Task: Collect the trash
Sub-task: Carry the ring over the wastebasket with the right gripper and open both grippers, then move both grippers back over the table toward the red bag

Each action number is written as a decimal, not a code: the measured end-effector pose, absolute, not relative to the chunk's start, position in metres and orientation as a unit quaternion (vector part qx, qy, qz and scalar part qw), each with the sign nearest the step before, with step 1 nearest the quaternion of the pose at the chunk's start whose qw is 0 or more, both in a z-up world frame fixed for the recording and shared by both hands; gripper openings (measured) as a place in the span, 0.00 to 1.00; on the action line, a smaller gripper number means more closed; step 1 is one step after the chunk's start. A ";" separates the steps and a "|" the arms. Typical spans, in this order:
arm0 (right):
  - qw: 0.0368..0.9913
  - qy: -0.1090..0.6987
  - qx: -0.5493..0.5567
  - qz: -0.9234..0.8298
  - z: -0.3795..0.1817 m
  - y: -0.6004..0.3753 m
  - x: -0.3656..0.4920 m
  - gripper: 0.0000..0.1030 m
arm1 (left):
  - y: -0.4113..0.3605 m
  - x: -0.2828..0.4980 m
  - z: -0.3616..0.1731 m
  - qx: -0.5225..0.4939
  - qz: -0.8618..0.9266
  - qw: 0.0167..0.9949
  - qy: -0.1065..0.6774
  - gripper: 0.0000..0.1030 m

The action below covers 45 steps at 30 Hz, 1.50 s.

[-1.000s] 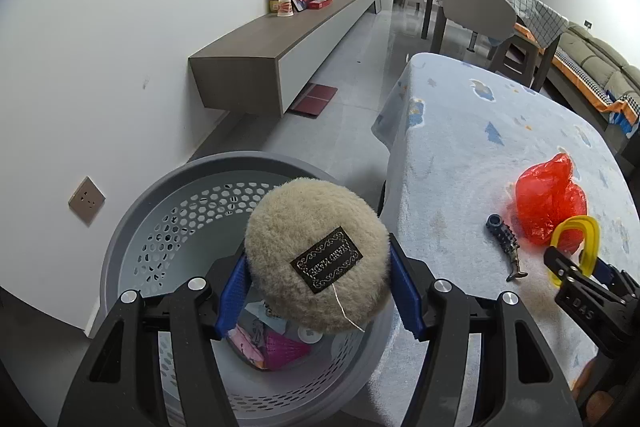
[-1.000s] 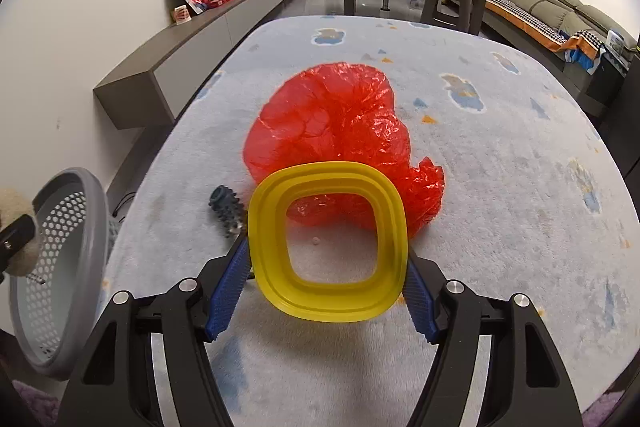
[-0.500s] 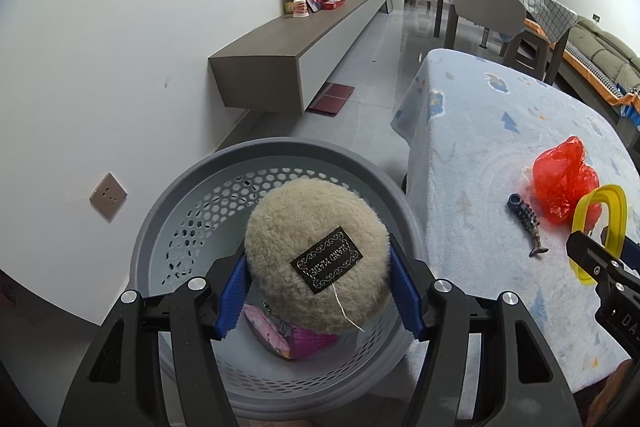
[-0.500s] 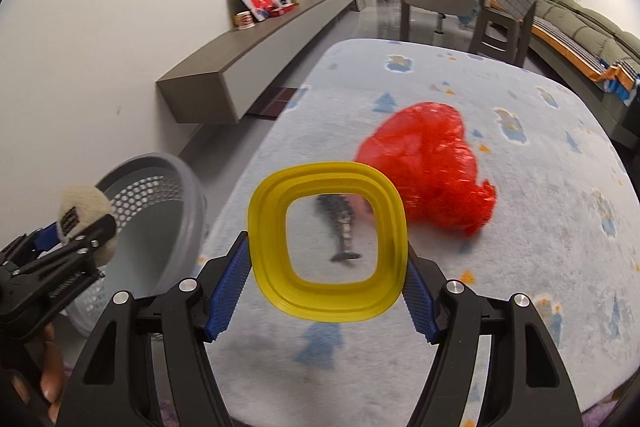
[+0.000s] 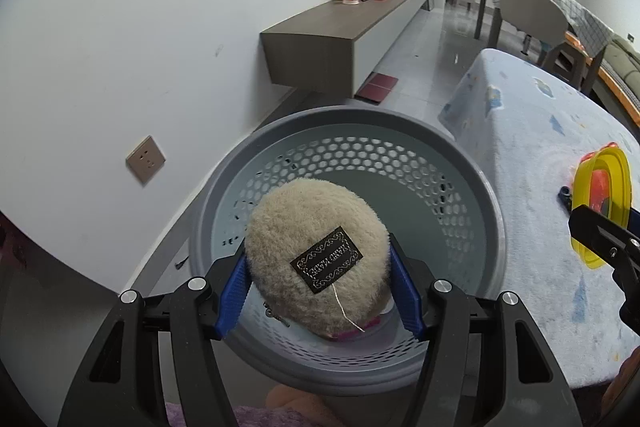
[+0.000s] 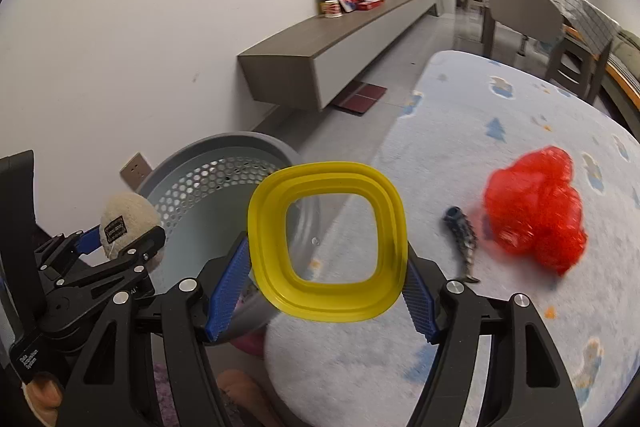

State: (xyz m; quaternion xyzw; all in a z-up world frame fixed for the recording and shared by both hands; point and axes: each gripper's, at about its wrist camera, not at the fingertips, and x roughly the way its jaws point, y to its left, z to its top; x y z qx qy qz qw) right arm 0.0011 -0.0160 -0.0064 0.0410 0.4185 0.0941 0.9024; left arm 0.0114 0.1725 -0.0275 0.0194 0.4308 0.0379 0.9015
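Trash in hand: a beige plush puff (image 5: 316, 259) with a black label is clamped between the blue pads of the left gripper (image 5: 318, 281) and is held directly over the mouth of the grey perforated basket (image 5: 452, 163), which stands on the floor beside the table (image 5: 520, 131). A pink item is glimpsed at the basket bottom, mostly hidden by the puff. A yellow square ring (image 6: 326, 241), likely a container rim, is gripped at its sides by the right gripper (image 6: 320, 275) and is carried above the table edge, near the basket but not yet over it. Judgement: the release of the puff is best made only with it centred above the opening, clear of the rim, so that it drops inside; the ring should be brought across without the two grippers being allowed to collide, since they are close together. Left on the pale blue patterned tablecloth are a crumpled red plastic bag (image 6: 532, 215) and, just beside it, a small dark fish-shaped item (image 6: 462, 231). A white wall with a socket plate (image 5: 146, 159), a floating wooden console (image 5: 344, 27), chairs and a sofa are seen beyond.
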 end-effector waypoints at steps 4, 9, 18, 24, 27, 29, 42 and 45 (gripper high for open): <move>0.897 0.425 0.030 0.119 -0.010 -0.001 0.012 0.65 | 0.181 0.013 -0.030 0.017 0.044 0.899 0.435 0.59; 0.891 0.429 0.018 0.148 -0.016 0.017 0.027 0.65 | 0.183 0.018 -0.032 0.020 0.048 0.899 0.435 0.59; 0.881 0.440 0.001 0.173 -0.026 0.036 0.051 0.66 | 0.199 0.029 -0.040 -0.001 0.070 0.891 0.448 0.62; 0.878 0.442 -0.015 0.185 -0.032 0.046 0.062 0.66 | 0.206 0.032 -0.041 -0.010 0.077 0.890 0.449 0.63; 0.878 0.440 -0.013 0.188 -0.032 0.048 0.065 0.67 | 0.208 0.034 -0.041 -0.011 0.081 0.891 0.447 0.69; 0.878 0.438 -0.006 0.191 -0.032 0.043 0.065 0.74 | 0.209 0.034 -0.041 -0.013 0.082 0.892 0.445 0.72; 0.884 0.432 0.001 0.176 -0.031 0.042 0.060 0.74 | 0.214 0.033 -0.040 -0.017 0.085 0.892 0.443 0.74; 0.885 0.432 0.003 0.174 -0.031 0.042 0.058 0.74 | 0.213 0.033 -0.040 -0.017 0.084 0.892 0.444 0.74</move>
